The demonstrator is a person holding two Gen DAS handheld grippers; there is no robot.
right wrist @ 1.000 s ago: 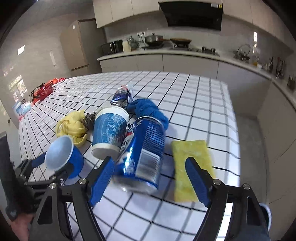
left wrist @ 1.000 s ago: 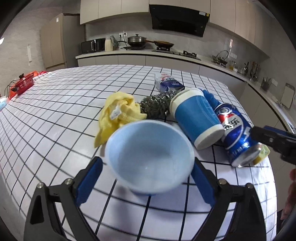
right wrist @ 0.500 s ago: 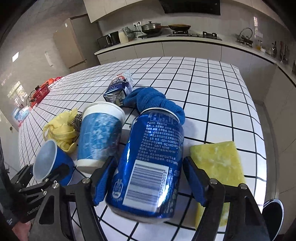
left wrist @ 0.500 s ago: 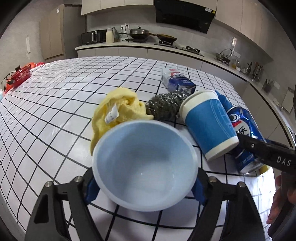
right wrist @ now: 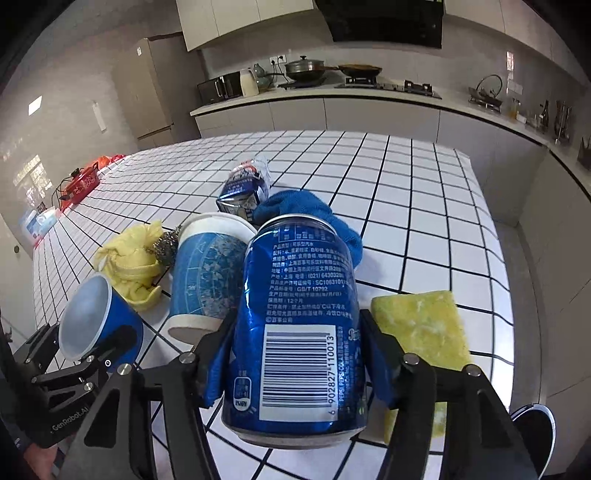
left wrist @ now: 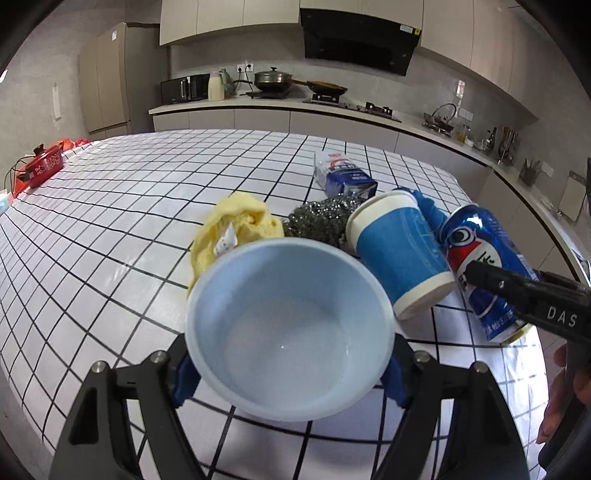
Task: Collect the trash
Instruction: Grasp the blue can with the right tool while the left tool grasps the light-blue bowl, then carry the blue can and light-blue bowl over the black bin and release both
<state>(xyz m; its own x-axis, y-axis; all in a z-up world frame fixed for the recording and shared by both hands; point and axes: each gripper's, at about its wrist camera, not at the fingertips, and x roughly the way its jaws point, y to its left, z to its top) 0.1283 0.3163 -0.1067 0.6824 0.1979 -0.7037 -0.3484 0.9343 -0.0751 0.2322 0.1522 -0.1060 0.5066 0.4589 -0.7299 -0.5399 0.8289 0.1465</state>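
Closing on trash, the left gripper jaws clasp a blue cup while the right gripper jaws squeeze a soda can; the paper cup at ten o'clock, carton and cloths remain on the desk.

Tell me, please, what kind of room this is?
Most likely a home kitchen: a range hood hangs above a stove with a lidded pot, a microwave stands on the counter, and a tall fridge is at the left.

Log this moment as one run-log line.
left gripper: fingers closing around small blue cup | right gripper: fingers closing around blue soda can | both items on tiled table | nothing binned yet
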